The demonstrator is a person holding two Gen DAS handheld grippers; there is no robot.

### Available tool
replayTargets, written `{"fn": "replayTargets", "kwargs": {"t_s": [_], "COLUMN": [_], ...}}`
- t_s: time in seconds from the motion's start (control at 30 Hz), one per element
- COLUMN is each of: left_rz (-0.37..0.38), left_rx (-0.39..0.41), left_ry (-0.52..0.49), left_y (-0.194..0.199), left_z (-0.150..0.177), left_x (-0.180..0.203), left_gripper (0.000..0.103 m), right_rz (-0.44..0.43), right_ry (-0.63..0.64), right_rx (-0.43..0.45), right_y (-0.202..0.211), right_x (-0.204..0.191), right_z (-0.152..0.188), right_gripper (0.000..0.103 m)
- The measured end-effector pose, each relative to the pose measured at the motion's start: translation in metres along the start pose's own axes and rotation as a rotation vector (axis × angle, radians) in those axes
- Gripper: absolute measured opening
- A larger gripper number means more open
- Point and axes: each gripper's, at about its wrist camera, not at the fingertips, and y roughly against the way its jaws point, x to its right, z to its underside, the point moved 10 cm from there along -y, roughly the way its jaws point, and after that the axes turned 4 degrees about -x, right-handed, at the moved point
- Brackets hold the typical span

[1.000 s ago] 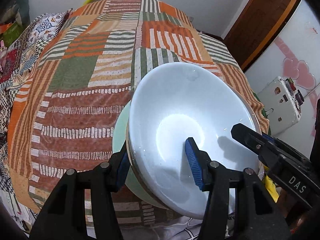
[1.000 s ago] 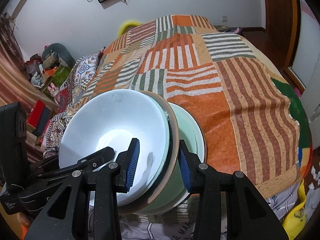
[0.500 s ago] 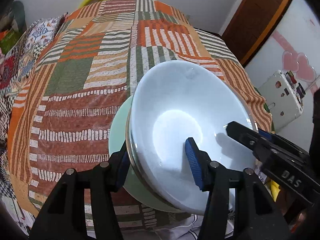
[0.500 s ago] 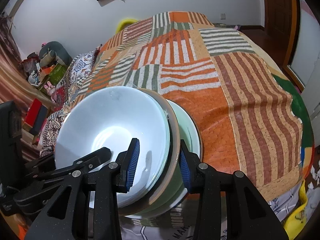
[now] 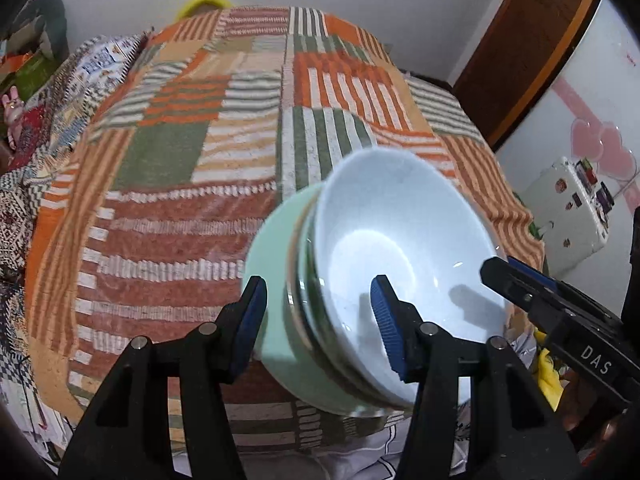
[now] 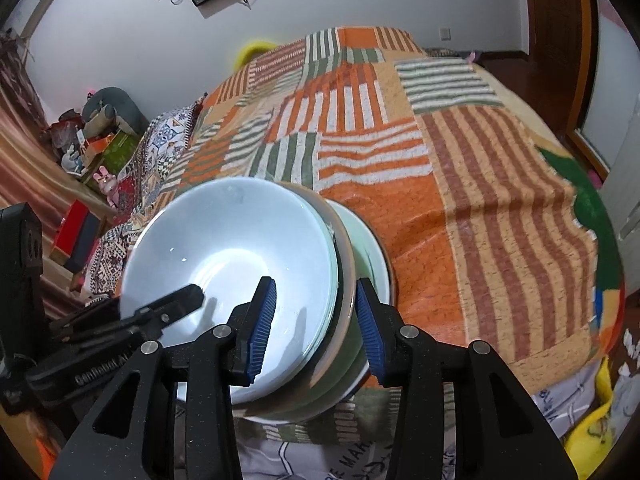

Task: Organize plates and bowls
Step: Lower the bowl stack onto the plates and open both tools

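The left claw (image 5: 320, 324) is pinching the left rim of a stack of dishes (image 5: 298, 276), one blue pad outside against the pale green plate (image 5: 268, 248) at the bottom and the other inside the white bowl (image 5: 400, 232) on top. The right claw (image 6: 316, 320) straddles the opposite rim in the same way, but its jaws are opening with the rims between them, and the pictures do not show whether its pads press on anything. That is the main hazard: the stack is tilted and sits at the near edge of the bed (image 5: 168, 208), and I cannot tell whether its base rests on the striped blanket (image 6: 480, 208) or hangs just above it. If the right side lets go before the base is settled, the whole weight would likely fall to the left claw alone, holding one side of a heavy, glazed pile, and the stack could swing down around that pinch. Each claw squeezes several nested rims at once, so the inner dishes are probably held by friction only, and the white bowl could slide out of the tilted nest. The soft blanket gives a poor footing, and a stack that tips toward the near side would go over the edge of the bed to the floor and likely break.
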Motion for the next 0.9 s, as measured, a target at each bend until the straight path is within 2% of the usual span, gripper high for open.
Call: {"fn": "replayTargets", "kwargs": {"t_s": [0.27,0.47,0.67,0.77,0.9], "left_rz": [-0.023,-0.018,-0.016,-0.023,-0.044], "left_rx": [0.169,0.303,0.445,0.511,0.602], "left_ry": [-0.062,-0.102,-0.12,-0.13,-0.144], "left_y": [0.063,0.118,0.174,0.199,0.229], "left_z": [-0.02,-0.034,-0.042,-0.042,-0.04], "left_x": [0.009,0.018,0.023,0.025,0.027], "left_gripper": [0.055,0.056,0.067,0.073,0.088], "right_rz": [0.004,0.005,-0.004,-0.008,-0.01], "right_ry": [0.079,0.159,0.226,0.253,0.287], "right_rx": [0.1,0.203,0.319,0.371,0.435], "right_y": [0.037,0.071,0.11,0.128,0.148], "right_x": [-0.019,-0.04,-0.058,-0.067,-0.079], "right_z": [-0.017,-0.03,-0.041,-0.045,-0.049], "right_gripper": [0.039,0.046,0.054,0.054,0.058]}}
